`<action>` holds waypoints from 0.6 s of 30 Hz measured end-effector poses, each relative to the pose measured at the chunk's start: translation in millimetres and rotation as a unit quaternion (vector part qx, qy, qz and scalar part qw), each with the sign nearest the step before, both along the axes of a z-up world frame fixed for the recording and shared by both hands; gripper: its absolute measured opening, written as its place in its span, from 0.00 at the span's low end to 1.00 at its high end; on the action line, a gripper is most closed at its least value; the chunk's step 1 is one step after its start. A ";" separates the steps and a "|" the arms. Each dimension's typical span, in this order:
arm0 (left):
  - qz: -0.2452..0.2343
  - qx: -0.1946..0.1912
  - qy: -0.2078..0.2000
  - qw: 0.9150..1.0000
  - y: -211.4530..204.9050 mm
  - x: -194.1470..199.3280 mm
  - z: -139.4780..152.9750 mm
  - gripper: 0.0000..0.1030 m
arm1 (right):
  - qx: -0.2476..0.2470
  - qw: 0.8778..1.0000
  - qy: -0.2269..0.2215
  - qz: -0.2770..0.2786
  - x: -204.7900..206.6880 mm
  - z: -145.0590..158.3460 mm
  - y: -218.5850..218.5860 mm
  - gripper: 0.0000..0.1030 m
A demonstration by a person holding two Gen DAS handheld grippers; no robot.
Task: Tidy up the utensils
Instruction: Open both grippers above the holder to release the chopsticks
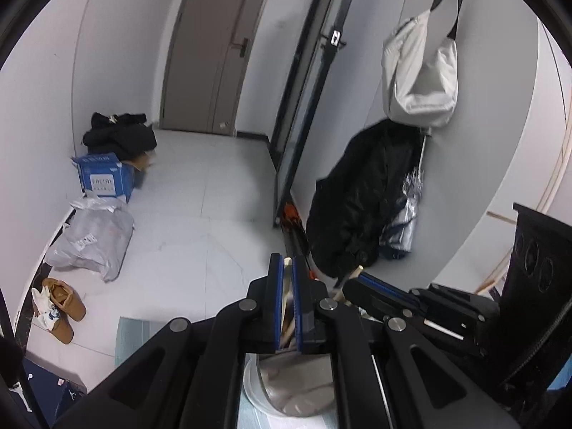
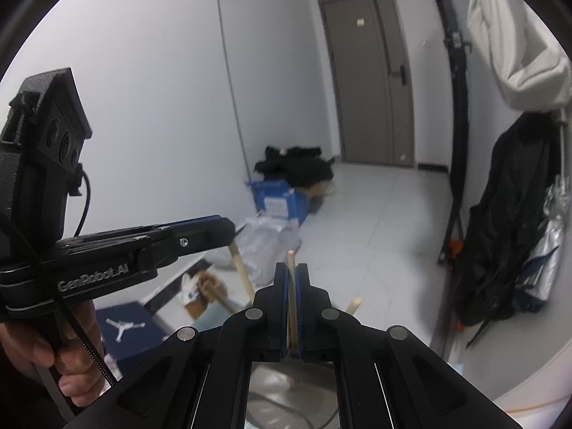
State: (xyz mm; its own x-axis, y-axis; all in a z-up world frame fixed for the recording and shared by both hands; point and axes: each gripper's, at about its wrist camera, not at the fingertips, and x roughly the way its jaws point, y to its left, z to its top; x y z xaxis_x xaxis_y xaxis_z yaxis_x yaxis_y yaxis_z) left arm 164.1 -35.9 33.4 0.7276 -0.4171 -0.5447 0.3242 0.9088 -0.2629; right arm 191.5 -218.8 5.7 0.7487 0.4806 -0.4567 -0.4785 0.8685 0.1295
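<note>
Both tongs are pinching wood right now. The left tongs [image 1: 288, 268] are clamped nearly shut on a pale wooden stick [image 1: 287, 260], its tip poking out just above the blue pads, and more pale wood is showing lower in the narrow gap between them. From the right wrist view the same left tongs [image 2: 234, 230] are reaching across, a wooden stick [image 2: 240, 268] slanting down out of their tip, and a person's hand [image 2: 53, 357] is gripping the handle below.

The right tongs [image 2: 292, 268] are likewise squeezed almost closed on a thin wooden stick [image 2: 291, 286], which is standing up between the pads with its rounded end just clearing them. Another pale stick end [image 2: 354, 303] is sticking out just to the right of the right tongs. From the left wrist view the right tongs [image 1: 357, 279] are lying just beside the left tongs, a light stick end at their tip.

Directly beneath the left tongs a white bowl [image 1: 254, 389] is sitting, something grey inside it. Well beyond the tongs a blue box [image 1: 103, 178] is resting on the tiled floor [image 1: 214, 178] near the brown door [image 1: 214, 53]
</note>
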 end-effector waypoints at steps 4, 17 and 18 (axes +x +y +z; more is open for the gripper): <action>-0.013 0.000 0.021 1.000 -0.4 -2.4 -4.1 0.02 | -0.008 1.000 0.018 0.003 1.6 -5.1 -0.5 0.03; 0.093 0.003 0.013 0.996 25.2 -30.7 14.1 0.66 | -0.010 1.000 -0.009 0.008 -49.4 -0.9 -10.9 0.35; 0.105 0.002 0.009 0.994 27.4 -36.2 17.6 0.71 | -0.008 1.000 -0.013 0.008 -53.5 0.4 -11.3 0.36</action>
